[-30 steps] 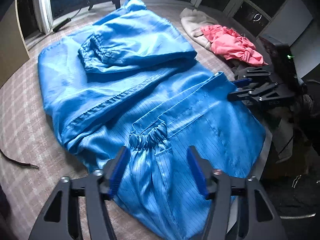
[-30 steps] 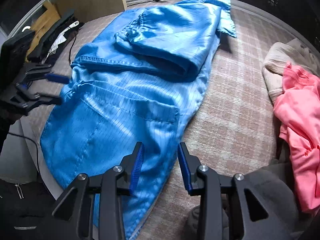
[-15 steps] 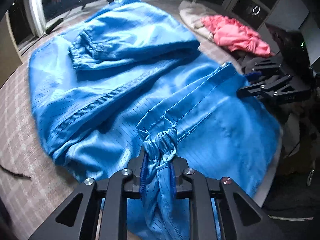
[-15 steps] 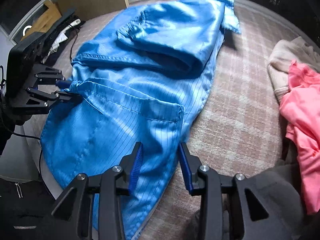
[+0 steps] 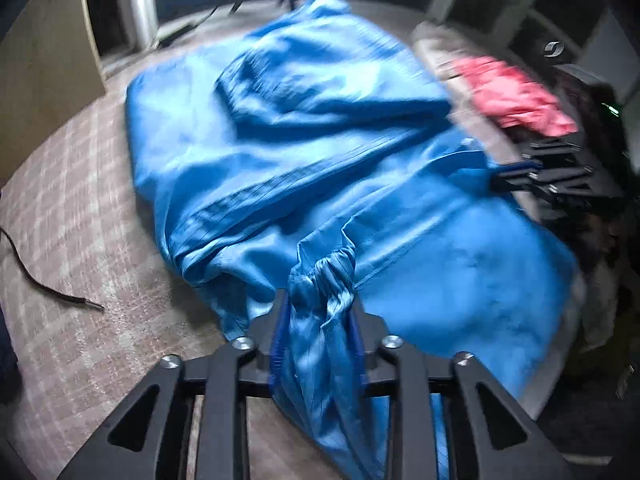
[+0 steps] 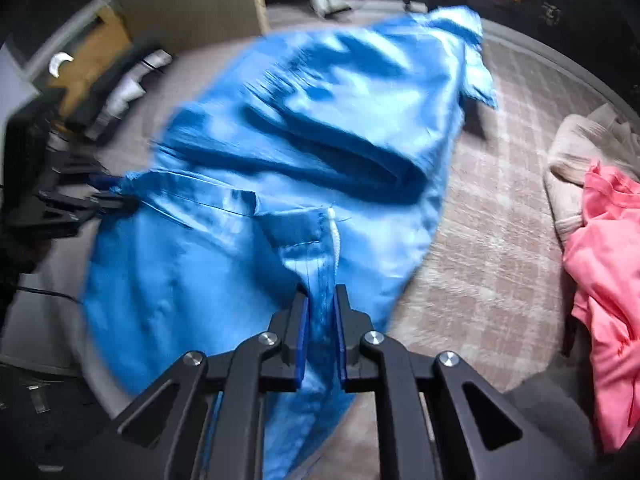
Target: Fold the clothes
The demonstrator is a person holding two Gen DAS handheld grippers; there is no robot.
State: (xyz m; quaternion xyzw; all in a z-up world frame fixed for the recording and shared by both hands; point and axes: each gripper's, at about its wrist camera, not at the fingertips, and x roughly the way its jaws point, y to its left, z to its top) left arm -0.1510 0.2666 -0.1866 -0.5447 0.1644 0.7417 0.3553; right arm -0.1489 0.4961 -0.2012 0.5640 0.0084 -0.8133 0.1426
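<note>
A blue coat [image 5: 320, 152] lies spread over the checked surface [image 5: 72, 216], filling the middle of both views, which are blurred. In the left wrist view the left gripper [image 5: 318, 344] sits at the bottom centre, its jaws pinching the gathered cuff [image 5: 324, 276] of a sleeve; they have just eased a little wider, and the cloth is bunched between them. In the right wrist view the right gripper [image 6: 320, 336] at bottom centre has just been closing, and its jaws pinch a fold of the coat's edge near a pocket [image 6: 296, 228].

Only the left view shows a black cable [image 5: 44, 280] at lower left; the right gripper appears there at the right edge, on the coat's hem. The right view shows a pink garment [image 6: 608, 280] over a beige one [image 6: 576, 160] more clearly at the right.
</note>
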